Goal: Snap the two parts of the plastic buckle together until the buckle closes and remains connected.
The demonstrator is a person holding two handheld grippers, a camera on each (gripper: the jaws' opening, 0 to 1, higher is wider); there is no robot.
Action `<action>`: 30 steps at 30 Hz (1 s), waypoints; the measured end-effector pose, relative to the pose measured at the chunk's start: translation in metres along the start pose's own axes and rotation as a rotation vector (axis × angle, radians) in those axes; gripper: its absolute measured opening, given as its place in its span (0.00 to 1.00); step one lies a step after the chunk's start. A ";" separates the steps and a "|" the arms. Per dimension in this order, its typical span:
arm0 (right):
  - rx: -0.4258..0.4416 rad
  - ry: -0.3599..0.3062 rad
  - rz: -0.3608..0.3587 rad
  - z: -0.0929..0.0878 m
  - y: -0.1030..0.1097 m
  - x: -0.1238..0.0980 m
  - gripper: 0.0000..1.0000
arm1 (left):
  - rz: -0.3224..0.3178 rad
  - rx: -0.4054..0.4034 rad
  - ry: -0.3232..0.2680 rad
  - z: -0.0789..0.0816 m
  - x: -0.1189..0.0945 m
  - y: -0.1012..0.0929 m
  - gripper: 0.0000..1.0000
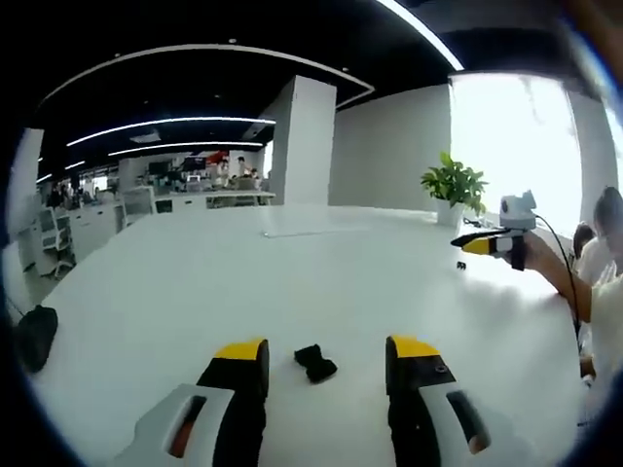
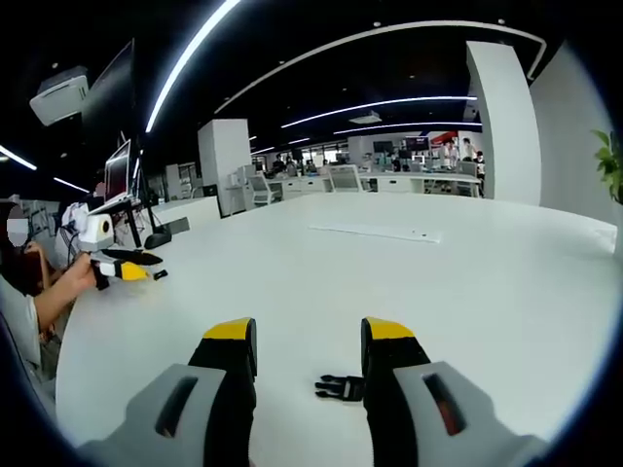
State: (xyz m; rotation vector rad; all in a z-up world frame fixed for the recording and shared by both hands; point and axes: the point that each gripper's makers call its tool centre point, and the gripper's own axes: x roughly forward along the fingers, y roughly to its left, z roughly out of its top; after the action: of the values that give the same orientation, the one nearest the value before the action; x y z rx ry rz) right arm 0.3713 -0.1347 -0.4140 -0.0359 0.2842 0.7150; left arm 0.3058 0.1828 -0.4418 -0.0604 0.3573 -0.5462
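We hover left gripper, jaws wide, around buckle half on table; right gripper wide, other half between jaws. Risk: small parts skidding on closing.

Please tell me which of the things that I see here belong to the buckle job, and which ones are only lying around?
Belonging to the job:
- black buckle part between the open jaws of the left gripper
- pronged black buckle part by the open jaws of the right gripper
- white table under both

Only lying around:
- potted plant
- flat white sheet
- black object at the table edge
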 end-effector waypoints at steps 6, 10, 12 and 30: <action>0.006 -0.017 0.011 0.003 0.001 0.000 0.43 | -0.042 0.028 -0.010 0.003 0.000 0.002 0.49; 0.011 -0.017 0.021 0.003 0.002 0.001 0.43 | -0.077 0.068 -0.028 0.007 0.000 0.004 0.48; 0.010 -0.015 0.028 0.002 0.003 0.002 0.43 | -0.090 0.105 -0.025 0.007 0.001 0.006 0.48; 0.008 -0.036 0.093 0.003 0.016 0.005 0.43 | -0.320 0.244 0.049 -0.001 0.004 0.011 0.44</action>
State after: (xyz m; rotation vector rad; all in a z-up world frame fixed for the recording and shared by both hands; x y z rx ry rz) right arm 0.3654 -0.1192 -0.4116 -0.0026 0.2551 0.8061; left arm 0.3141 0.1896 -0.4460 0.1342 0.3278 -0.9061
